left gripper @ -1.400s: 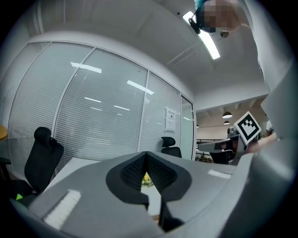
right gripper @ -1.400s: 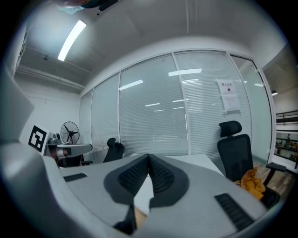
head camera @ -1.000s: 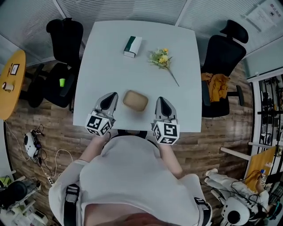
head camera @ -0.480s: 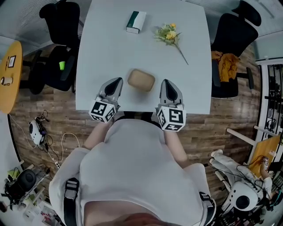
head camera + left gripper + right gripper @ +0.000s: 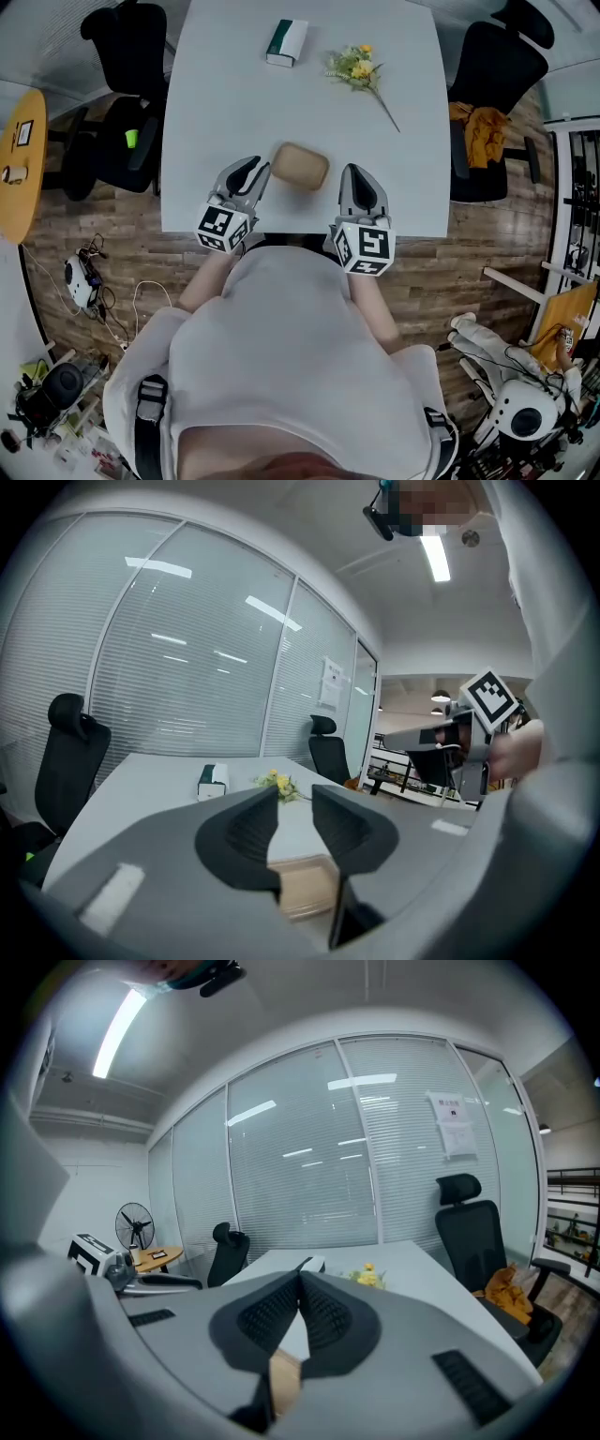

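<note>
Since the earlier frames, the left gripper has parted its jaws, which stood together 1.4 s ago, and has swung its nose inward toward the tan box. The right gripper keeps its place, and its jaws remain closed.

Left gripper: jaws stand moderately apart with nothing between them. The tan box shows below and beyond the gap. In the head view the tips lie just beside the box's left edge; whether they touch cannot be told.

Right gripper: jaws are pressed together at the tips and hold nothing. A corner of the tan box shows under them. In the head view this gripper sits near the box's right side, apart from it.

The tan box lies flat on the white table, close to the near edge, between the two grippers.

At the table's far end lie a green-and-white carton and, to its right, a flower sprig, stem pointing toward the near right. Both are well apart from the box. A black office chair stands on the table's left side.
</note>
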Motion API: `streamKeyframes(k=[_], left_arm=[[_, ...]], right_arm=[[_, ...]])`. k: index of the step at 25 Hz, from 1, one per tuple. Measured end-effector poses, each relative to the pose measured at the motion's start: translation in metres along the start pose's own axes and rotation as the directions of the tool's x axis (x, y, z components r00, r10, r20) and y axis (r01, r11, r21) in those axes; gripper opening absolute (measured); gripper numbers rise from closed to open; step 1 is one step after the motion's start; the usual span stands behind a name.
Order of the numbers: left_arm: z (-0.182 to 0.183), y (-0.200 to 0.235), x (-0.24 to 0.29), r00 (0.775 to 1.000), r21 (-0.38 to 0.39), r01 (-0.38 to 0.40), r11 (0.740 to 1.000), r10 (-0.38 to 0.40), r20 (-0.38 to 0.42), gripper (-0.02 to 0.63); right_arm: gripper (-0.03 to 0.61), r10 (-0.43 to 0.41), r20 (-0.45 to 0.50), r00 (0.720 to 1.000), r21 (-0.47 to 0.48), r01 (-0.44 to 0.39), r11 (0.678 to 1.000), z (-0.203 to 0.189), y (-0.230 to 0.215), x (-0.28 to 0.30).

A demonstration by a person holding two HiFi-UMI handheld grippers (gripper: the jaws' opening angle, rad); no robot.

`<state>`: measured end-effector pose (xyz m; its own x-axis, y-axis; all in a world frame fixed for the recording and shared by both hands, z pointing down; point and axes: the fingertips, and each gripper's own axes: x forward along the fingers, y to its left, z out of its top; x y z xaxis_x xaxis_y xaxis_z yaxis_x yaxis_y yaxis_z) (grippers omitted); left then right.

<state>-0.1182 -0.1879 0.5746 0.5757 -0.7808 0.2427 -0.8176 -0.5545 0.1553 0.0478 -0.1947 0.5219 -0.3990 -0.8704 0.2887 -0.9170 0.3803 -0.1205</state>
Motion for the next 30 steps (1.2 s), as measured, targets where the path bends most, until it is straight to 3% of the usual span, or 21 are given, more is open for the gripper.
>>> streamKeyframes(k=[1, 3, 17, 21, 30], left_arm=[[-0.002, 0.0, 0.002, 1.0, -0.003, 0.002, 1.0, -0.002, -0.015, 0.148], [-0.006, 0.0, 0.007, 0.999, -0.007, 0.005, 1.0, -0.005, -0.036, 0.178], [-0.05, 0.015, 0.028, 0.985, -0.061, -0.025, 0.998, 0.014, -0.172, 0.176], [-0.061, 0.026, 0.034, 0.983, -0.09, -0.058, 0.994, 0.041, -0.182, 0.146], [-0.101, 0.039, 0.05, 0.954, -0.072, -0.056, 0.996, 0.032, -0.297, 0.147]], right_arm=[[0.008, -0.002, 0.002, 1.0, -0.001, 0.002, 1.0, 0.0, 0.0, 0.0], [0.008, -0.006, 0.007, 1.0, -0.003, 0.006, 1.0, 0.002, -0.002, -0.001], [0.008, -0.06, 0.008, 0.998, -0.017, 0.06, 0.998, -0.002, -0.016, -0.008], [0.008, -0.063, 0.007, 0.998, -0.025, 0.063, 0.998, -0.002, -0.016, -0.007], [0.008, -0.079, 0.003, 0.997, -0.044, 0.079, 0.996, -0.001, -0.017, -0.01]])
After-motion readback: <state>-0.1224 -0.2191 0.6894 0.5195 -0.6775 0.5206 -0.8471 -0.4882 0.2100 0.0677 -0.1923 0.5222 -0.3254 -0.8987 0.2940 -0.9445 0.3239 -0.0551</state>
